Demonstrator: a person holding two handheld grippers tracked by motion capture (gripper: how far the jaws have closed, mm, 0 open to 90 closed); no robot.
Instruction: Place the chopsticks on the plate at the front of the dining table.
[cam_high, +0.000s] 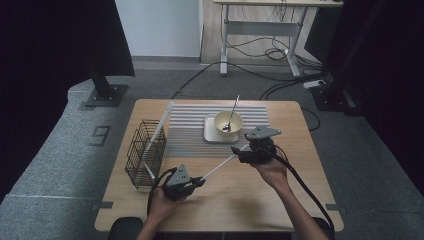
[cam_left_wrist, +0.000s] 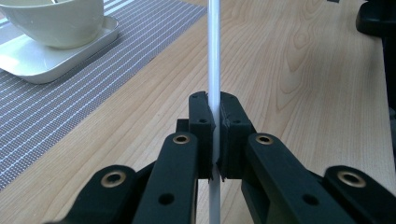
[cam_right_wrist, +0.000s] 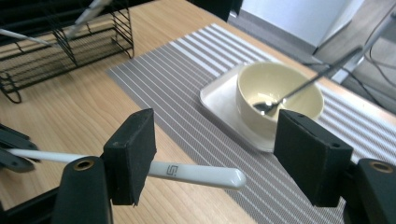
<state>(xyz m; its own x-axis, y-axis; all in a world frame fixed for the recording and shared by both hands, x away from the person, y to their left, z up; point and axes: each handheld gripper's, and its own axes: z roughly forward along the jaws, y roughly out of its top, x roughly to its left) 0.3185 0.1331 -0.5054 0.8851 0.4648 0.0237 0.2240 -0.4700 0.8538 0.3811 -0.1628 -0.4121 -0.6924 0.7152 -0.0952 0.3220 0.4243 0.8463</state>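
Handover in progress: white chopstick (cam_high: 220, 166) clamped in left tongs (cam_left_wrist: 214, 122) at centre frame, above the counter (cam_high: 240, 195). Right tongs (cam_right_wrist: 215, 158) wide, straddling its free end without contact. Next, judged: closing on that tip, then release by the left.

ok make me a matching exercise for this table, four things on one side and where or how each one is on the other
1 white chopstick
2 spoon
3 bowl
4 wire basket

a stands on the white square plate
b clamped in the left gripper
c at the table's left edge
d leans in the bowl

Pairs: 1-b, 2-d, 3-a, 4-c
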